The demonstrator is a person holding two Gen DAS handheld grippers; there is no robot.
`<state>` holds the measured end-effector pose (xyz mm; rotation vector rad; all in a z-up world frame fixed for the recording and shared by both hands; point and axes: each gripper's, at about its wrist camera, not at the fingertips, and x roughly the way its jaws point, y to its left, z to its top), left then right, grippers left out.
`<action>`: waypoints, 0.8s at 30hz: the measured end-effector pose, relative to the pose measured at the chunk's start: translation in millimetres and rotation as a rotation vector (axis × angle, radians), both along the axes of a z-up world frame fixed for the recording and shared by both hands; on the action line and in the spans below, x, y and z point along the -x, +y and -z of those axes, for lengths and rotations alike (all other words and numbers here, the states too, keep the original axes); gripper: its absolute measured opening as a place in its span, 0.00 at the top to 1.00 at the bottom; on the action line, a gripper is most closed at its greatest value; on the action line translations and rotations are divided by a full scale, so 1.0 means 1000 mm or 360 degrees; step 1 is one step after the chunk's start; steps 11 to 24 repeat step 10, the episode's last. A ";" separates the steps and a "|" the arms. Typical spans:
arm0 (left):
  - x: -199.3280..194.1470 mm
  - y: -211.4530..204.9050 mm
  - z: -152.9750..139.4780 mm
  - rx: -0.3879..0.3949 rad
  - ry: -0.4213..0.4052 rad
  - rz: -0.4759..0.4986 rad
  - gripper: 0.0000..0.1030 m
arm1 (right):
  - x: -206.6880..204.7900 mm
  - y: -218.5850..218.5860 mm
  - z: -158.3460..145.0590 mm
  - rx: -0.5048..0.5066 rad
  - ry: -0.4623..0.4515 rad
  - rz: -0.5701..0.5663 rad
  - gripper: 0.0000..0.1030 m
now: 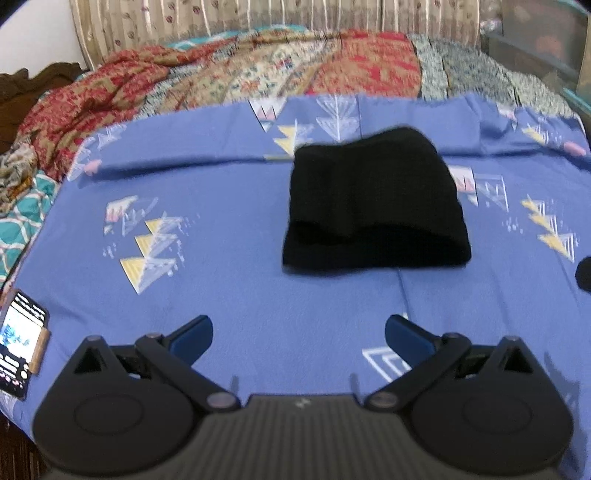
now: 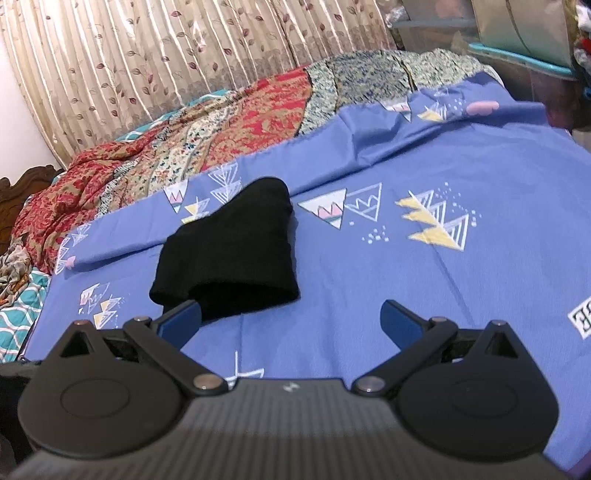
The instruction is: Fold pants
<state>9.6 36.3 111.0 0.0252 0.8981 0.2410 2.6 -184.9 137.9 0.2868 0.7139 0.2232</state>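
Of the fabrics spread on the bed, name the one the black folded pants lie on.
The blue sheet with triangle prints; the pants rest on it, while the red patterned quilt lies behind.

Matt black cloth pants (image 1: 375,199) on smooth blue cotton sheet (image 1: 229,295)

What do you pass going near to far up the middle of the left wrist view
Left tool, open → bare blue sheet → folded black pants → red patterned quilt → leaf-print curtain.
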 end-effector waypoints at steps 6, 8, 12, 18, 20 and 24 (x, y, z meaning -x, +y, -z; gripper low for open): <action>0.001 0.000 -0.014 -0.0008 -0.0089 0.0006 0.00 | 0.000 0.002 -0.006 0.0016 -0.0061 -0.0019 0.00; 0.001 -0.002 -0.014 -0.0009 -0.0101 0.0021 0.00 | 0.000 0.003 -0.004 0.0022 -0.0056 -0.0022 0.00; 0.001 -0.003 -0.014 0.0001 -0.0096 0.0026 0.00 | -0.001 0.004 -0.002 0.0027 -0.0046 -0.0025 0.00; 0.001 -0.003 -0.014 0.0001 -0.0096 0.0026 0.00 | -0.001 0.004 -0.002 0.0027 -0.0046 -0.0025 0.00; 0.001 -0.003 -0.014 0.0001 -0.0096 0.0026 0.00 | -0.001 0.004 -0.002 0.0027 -0.0046 -0.0025 0.00; 0.001 -0.003 -0.014 0.0001 -0.0096 0.0026 0.00 | -0.001 0.004 -0.002 0.0027 -0.0046 -0.0025 0.00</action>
